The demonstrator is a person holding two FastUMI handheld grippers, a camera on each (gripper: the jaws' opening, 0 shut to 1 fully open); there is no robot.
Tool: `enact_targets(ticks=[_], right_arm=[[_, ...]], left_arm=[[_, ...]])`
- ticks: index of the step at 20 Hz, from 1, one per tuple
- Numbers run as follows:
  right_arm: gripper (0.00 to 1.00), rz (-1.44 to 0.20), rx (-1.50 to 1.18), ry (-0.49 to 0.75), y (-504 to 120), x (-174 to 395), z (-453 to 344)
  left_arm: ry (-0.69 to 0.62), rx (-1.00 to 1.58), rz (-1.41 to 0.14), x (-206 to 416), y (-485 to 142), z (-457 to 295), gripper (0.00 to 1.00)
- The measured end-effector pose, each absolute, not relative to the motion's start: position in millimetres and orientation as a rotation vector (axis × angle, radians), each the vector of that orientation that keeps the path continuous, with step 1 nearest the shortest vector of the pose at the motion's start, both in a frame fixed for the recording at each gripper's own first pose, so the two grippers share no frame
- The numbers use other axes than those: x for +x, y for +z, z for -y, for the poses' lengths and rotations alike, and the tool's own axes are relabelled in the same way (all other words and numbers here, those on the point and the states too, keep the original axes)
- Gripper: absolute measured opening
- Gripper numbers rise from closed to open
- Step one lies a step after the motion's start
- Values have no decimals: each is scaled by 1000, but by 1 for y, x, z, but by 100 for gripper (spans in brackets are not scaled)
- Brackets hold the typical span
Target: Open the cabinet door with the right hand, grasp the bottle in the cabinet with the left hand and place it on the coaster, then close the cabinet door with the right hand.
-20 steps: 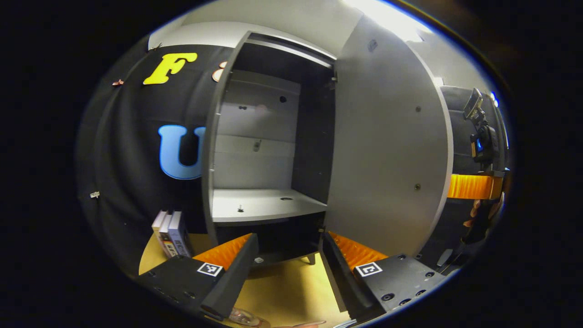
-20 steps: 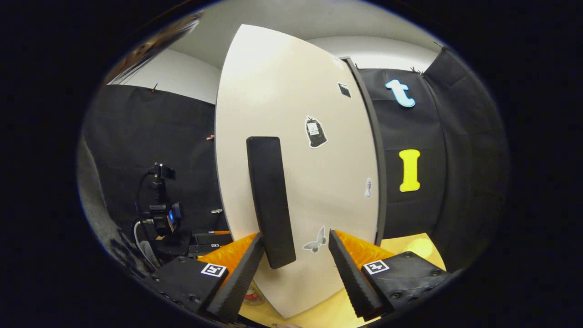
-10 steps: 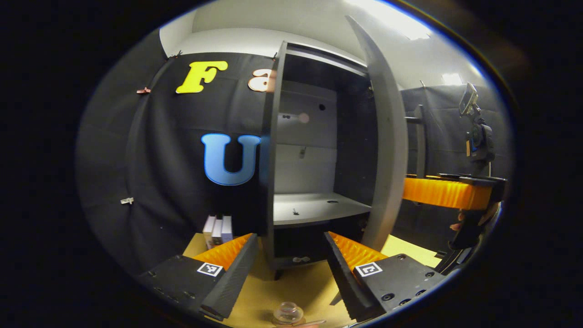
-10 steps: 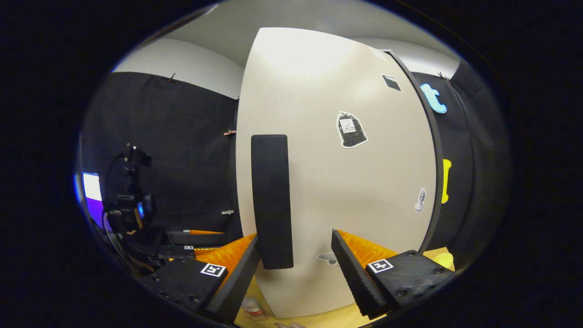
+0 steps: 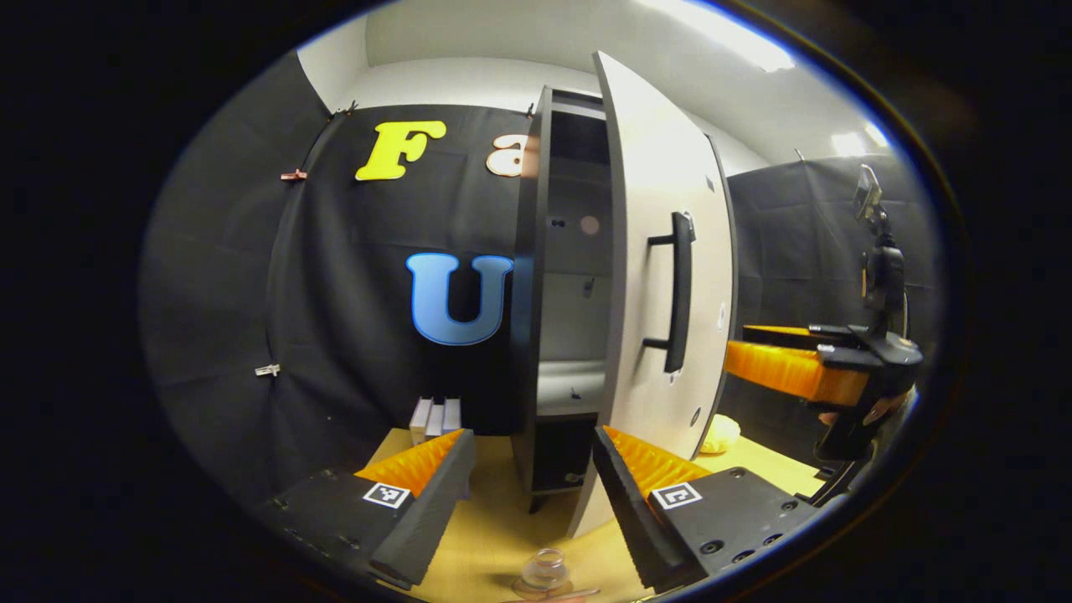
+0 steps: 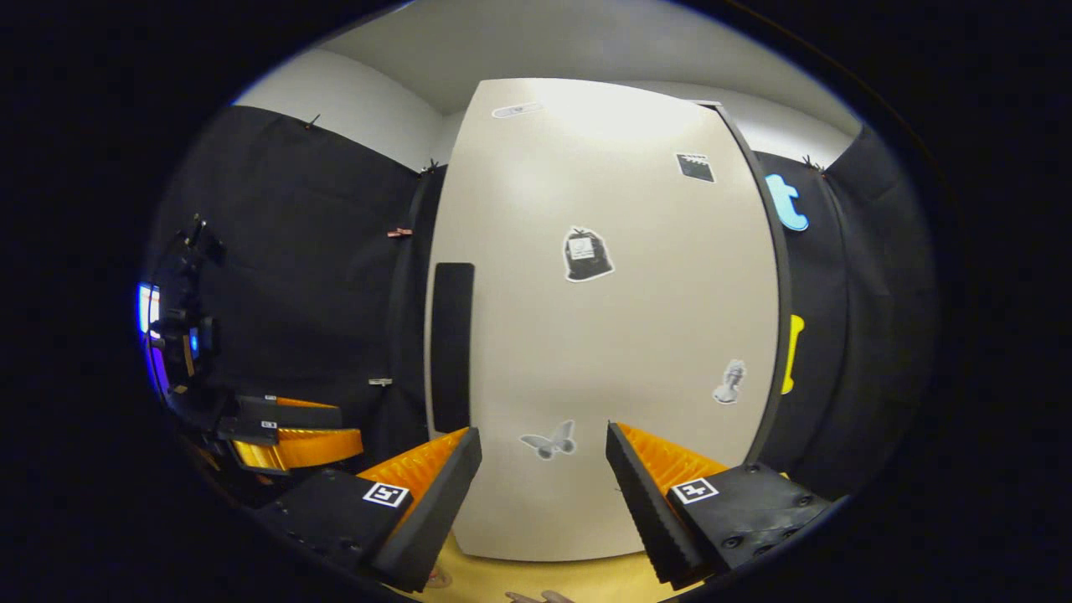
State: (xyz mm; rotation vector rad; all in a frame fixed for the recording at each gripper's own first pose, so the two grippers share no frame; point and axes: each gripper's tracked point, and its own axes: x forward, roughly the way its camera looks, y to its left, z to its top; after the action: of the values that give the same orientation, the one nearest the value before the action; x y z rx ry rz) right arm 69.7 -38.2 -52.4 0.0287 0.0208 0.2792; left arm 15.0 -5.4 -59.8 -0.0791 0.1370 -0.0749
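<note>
The dark cabinet point(image 5: 536, 276) stands on the wooden table with its white door point(image 5: 657, 251) partly ajar; the black bar handle point(image 5: 678, 293) faces out. Through the gap I see a bare inner shelf point(image 5: 569, 389). A clear bottle point(image 5: 544, 574) stands on the table just below my left gripper point(image 5: 528, 511), which is open and holds nothing. In the right gripper view the door point(image 6: 620, 335) with its stickers and its handle point(image 6: 452, 347) lie ahead. My right gripper point(image 6: 540, 502) is open, a short way off the door and touching nothing.
Several books point(image 5: 435, 414) stand left of the cabinet and a yellow lump point(image 5: 720, 431) lies to its right. A camera on a stand point(image 5: 879, 251) rises at the far right. The right gripper point(image 5: 796, 368), held by a hand, shows beside the door.
The door has swung from wide open to nearly closed. My right gripper has drawn back from the handle. My left gripper has backed away, and the bottle now shows below it.
</note>
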Motion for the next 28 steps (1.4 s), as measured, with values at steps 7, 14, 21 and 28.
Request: enact_targets(ticks=[7, 14, 21, 28], right_arm=[[97, 19, 17, 110, -60, 54, 102], [97, 6, 27, 84, -52, 44, 125], [98, -16, -31, 77, -51, 34, 136], [97, -31, -77, 82, -53, 29, 128]], left_arm=[[-121, -127, -93, 31, -52, 61, 89], [-98, -105, -61, 38, -44, 88, 89], [-98, -112, -89, 39, -50, 102, 90], [-82, -71, -78, 41, -45, 105, 90]])
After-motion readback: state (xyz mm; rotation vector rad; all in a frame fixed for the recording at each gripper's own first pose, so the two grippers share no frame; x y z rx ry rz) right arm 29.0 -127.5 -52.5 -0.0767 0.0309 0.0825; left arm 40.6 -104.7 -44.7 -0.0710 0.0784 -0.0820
